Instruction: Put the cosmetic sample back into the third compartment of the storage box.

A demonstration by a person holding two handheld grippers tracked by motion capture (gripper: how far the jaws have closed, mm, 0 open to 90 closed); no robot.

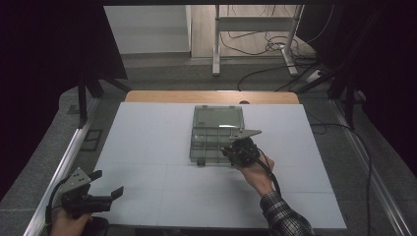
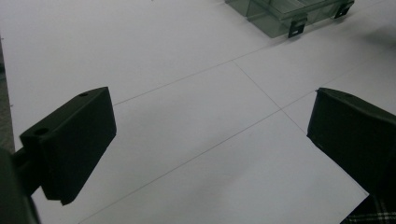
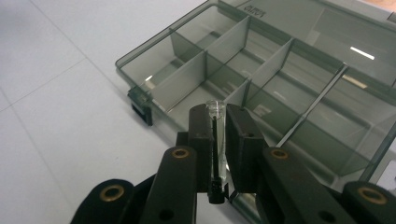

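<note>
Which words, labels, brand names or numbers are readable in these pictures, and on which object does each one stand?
Embossed lettering on the rim of the clear compartment box, near its hinge at the top of the right gripper view: it appears upside down and is too small and blurred to read.
No text is readable on the white table, on the small clear tube, or on the jaws.

Left tool (image 1: pixel 107 183) agape, right tool (image 3: pixel 219 122) clamped.
</note>
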